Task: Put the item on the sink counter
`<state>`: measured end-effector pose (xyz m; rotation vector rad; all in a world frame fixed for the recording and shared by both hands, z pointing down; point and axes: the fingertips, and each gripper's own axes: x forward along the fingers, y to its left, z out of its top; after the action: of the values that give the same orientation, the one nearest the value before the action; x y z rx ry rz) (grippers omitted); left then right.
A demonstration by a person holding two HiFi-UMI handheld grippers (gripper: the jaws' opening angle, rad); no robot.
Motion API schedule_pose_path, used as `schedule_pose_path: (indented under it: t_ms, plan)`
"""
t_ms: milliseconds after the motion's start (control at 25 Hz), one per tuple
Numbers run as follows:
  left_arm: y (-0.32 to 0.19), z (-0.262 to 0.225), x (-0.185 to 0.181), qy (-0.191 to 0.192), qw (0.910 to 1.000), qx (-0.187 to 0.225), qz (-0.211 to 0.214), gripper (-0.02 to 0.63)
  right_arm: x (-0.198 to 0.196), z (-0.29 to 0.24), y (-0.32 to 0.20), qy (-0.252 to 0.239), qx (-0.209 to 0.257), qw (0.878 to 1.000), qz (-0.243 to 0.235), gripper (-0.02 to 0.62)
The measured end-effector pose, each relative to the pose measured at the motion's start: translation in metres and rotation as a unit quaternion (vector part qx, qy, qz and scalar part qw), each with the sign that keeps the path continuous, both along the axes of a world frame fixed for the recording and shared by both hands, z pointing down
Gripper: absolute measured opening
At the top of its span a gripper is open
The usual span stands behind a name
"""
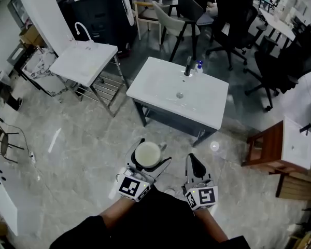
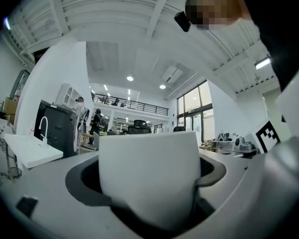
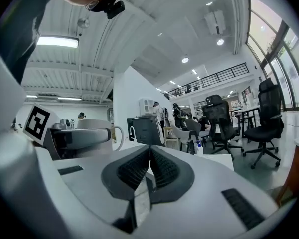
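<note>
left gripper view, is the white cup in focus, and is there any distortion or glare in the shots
Left gripper view: the plain white cup fills the foreground slightly soft, the room behind sharper; the white ceiling beams bow from wide-angle distortion. Head view: a bright glare streak on the glossy grey floor.

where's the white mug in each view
Head view: white mug low centre, clamped in the left gripper, short of the sink counter.
Left gripper view: fills the middle, between the jaws.
Right gripper view: at the left, its handle toward the centre.
Shared landmark: the black cabinet at the back, in all three.
</note>
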<state>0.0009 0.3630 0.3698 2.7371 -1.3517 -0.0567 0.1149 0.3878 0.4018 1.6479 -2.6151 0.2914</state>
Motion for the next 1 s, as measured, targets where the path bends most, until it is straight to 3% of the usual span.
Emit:
schedule_pose_path:
  t_ms: [280, 400, 600, 1000]
  plan:
    - [-0.083, 0.012, -0.058, 0.005, 0.9999, -0.007, -0.012, 0.468, -0.048, 0.007, -0.077, 0.030, -0.007, 1.000, -0.006, 0.032]
    - [-0.122, 0.009, -0.092, 0.025, 0.9994, -0.019, -0.018, 0.468, -0.072, 0.005, -0.116, 0.045, -0.009, 0.999, -0.008, 0.032]
    - [-0.183, -0.012, -0.139, 0.029, 0.9993, 0.003, -0.024, 0.468, -0.107, -0.005, -0.179, 0.055, -0.009, 0.998, -0.003, 0.032]
    - [-0.255, -0.014, -0.207, 0.039, 0.9992, 0.004, -0.007, 0.468, -0.174, -0.001, -0.260, 0.071, -0.017, 0.997, 0.012, 0.032]
